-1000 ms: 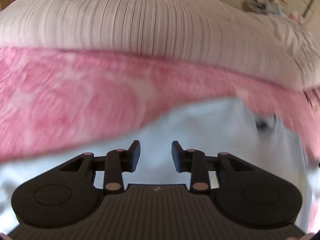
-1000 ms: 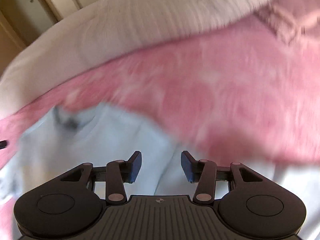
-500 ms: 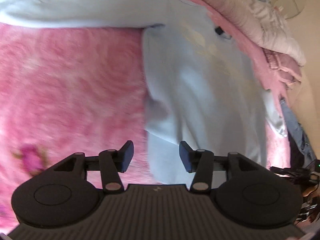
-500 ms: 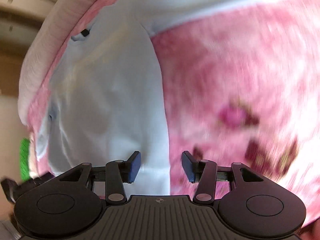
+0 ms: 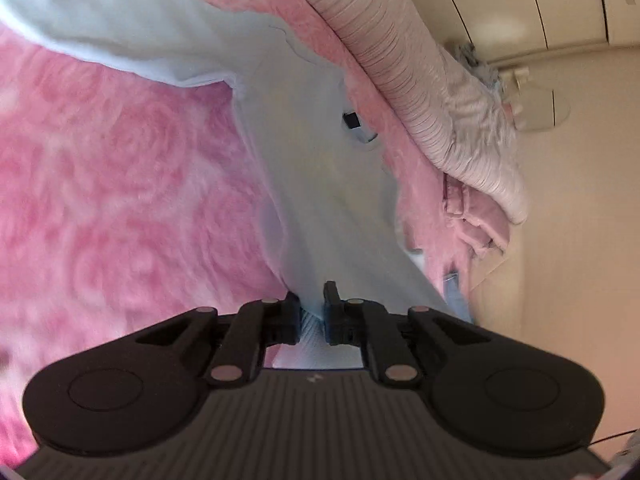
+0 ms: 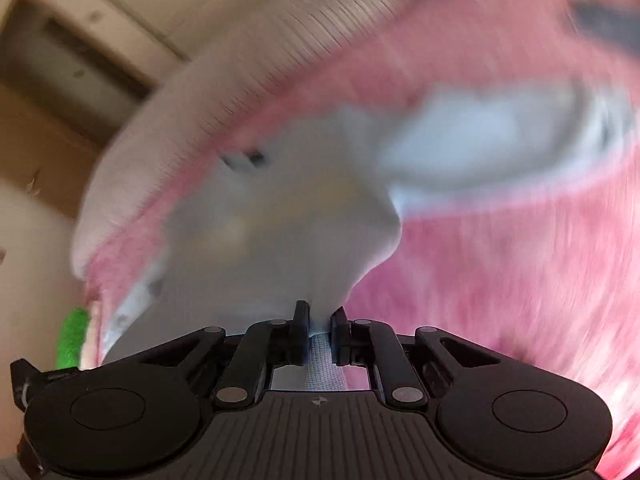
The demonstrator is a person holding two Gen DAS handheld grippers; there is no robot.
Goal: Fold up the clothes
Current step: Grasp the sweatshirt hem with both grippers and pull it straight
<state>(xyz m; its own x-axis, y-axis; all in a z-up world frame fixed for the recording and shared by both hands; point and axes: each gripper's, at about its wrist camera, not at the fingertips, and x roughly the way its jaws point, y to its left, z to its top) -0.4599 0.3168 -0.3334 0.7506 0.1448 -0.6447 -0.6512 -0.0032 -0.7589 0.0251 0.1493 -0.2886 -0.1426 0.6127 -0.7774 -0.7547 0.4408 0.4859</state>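
Note:
A pale blue long-sleeved top (image 5: 316,184) lies spread on a pink fleece blanket (image 5: 120,184), its collar with a dark label (image 5: 352,120) at the far end and one sleeve (image 5: 100,24) stretched out to the left. My left gripper (image 5: 311,300) is shut on the ribbed hem of the top. In the right wrist view, which is motion-blurred, the same top (image 6: 280,232) runs away from my right gripper (image 6: 320,316), which is shut on the hem too. A sleeve (image 6: 480,140) lies out to the right there.
A ribbed whitish duvet (image 5: 432,92) is bunched along the far edge of the bed, with pink clothing (image 5: 476,216) beside it. Cream cabinet doors (image 5: 540,0) stand beyond. Something bright green (image 6: 72,340) shows at the lower left of the right wrist view.
Both grippers were open above the top half a second ago; now each has come down to the hem and shut on it. The right view is swinging.

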